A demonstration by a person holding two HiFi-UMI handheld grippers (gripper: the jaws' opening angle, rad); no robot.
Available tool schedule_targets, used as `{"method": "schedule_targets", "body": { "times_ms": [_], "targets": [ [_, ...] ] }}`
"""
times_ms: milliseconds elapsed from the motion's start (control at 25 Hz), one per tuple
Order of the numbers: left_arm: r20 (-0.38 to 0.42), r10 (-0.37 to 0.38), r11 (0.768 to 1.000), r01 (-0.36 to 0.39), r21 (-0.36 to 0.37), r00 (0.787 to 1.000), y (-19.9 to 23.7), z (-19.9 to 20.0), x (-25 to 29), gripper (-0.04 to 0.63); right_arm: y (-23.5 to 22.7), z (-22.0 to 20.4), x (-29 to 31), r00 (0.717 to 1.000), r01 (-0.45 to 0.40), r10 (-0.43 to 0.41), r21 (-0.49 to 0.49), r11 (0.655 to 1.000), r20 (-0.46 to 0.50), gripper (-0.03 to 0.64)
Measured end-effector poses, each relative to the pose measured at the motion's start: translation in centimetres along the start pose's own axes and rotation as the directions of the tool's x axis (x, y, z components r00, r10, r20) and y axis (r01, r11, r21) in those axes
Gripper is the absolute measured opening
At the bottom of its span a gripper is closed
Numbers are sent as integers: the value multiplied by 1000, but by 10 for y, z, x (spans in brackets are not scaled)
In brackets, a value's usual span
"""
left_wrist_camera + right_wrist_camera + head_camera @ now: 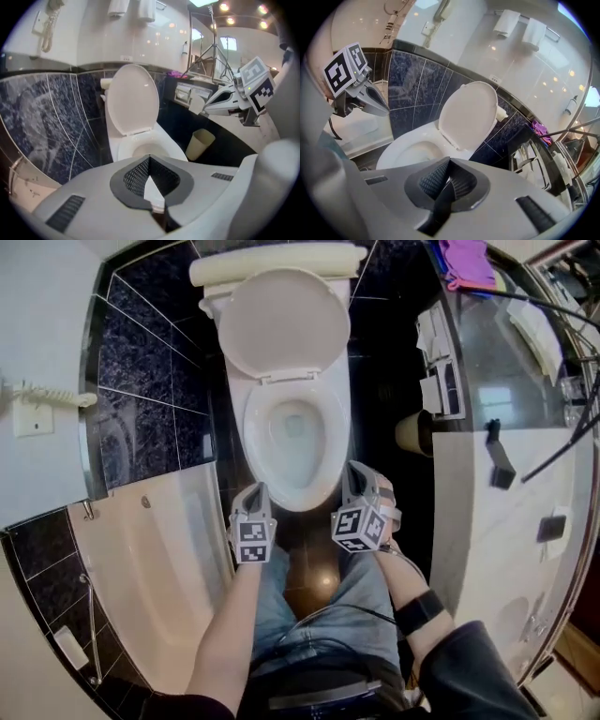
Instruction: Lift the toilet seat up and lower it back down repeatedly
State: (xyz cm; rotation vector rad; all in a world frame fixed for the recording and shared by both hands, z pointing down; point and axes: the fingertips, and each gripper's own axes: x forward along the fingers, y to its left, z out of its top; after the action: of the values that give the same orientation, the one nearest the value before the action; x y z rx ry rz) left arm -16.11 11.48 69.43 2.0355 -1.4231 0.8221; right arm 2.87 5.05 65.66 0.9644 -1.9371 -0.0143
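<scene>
Now the bowl [251, 442] lies open just ahead of both grippers. Beyond it the toilet seat [284, 324] stands raised against the tank [277, 263], its long axis running away from them. The left gripper [253, 490] and right gripper [357, 472], about equally near, each have jaws together on nothing.

We counted one toilet [286, 437], one bathtub [159, 568], one wall telephone [47, 397], one waste bin [412, 433] and one purple cloth [466, 261]. We found two paper rolls [506, 23] on the wall. We also counted one left gripper [251, 495] and one right gripper [359, 474], two in all.
</scene>
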Motion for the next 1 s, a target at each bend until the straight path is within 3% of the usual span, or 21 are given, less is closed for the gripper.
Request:
{"method": "schedule_targets", "body": {
  "times_ms": [200, 440, 640, 1000],
  "targets": [
    [83, 27, 999, -29, 19, 996, 14, 85, -72, 0, -32, 59, -57, 998, -26, 22, 51, 998, 67, 25],
    [218, 48, 998, -54, 25, 975, 20, 190, -135, 0, -74, 121, -106, 986, -36, 20, 92, 995, 168, 26],
    [268, 51, 997, -63, 36, 962, 14, 234, -178, 0, -103, 145, -151, 974, -76, 20, 243, 967, 224, 26],
    [372, 43, 996, -68, 53, 927, 3, 280, -222, 0, -133, 152, -188, 965, -61, -17, 287, 956, 262, 26]
  ]
}}
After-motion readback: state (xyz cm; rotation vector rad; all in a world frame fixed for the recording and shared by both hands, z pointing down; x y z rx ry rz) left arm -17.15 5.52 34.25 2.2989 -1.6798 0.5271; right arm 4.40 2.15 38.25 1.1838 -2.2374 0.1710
